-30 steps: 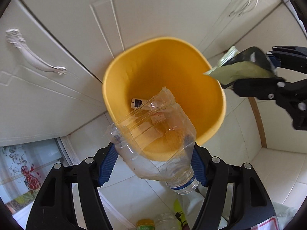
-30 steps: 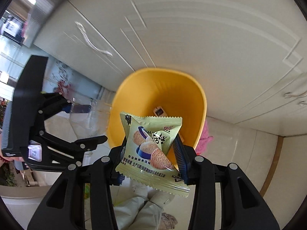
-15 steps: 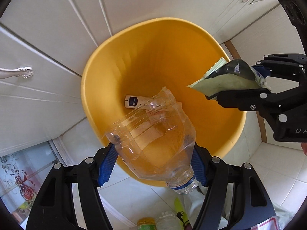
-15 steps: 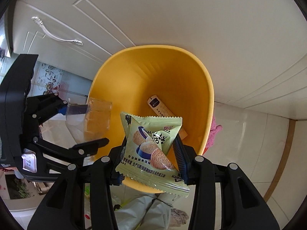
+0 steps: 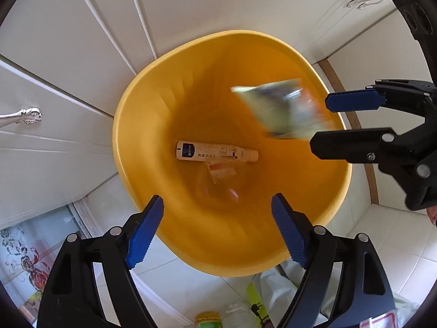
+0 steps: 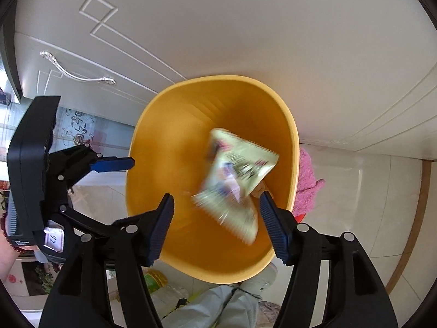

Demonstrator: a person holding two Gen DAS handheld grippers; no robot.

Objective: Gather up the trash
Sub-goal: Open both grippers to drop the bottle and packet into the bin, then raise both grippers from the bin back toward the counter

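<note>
A yellow bin (image 5: 120,125) stands on the floor against white cabinets, right under both grippers. A white tube (image 5: 217,154) lies on its bottom, and a clear plastic bottle (image 5: 218,188) shows blurred just below the tube. My left gripper (image 5: 217,232) hangs over the bin's near rim, its jaws opening with nothing between them. My right gripper (image 5: 319,121) (image 6: 217,227) is over the right rim, its jaws opening too. A pale green snack packet (image 5: 278,109) (image 6: 235,180) falls blurred into the bin (image 6: 293,136), free of the pads. The left gripper (image 6: 124,191) shows at the left of the right wrist view.
White cabinet doors with silver handles (image 5: 20,116) (image 6: 79,75) rise behind the bin. A pink cloth (image 6: 308,183) lies beside its right wall. On the tiled floor near me stand bottles (image 5: 207,319), and the person's trouser legs (image 6: 218,306) show below.
Both grippers have opened. The clear bottle dropped from the left one to the bin's bottom, and the snack packet left the right one and is falling. Both hands sank closer to the bin.
</note>
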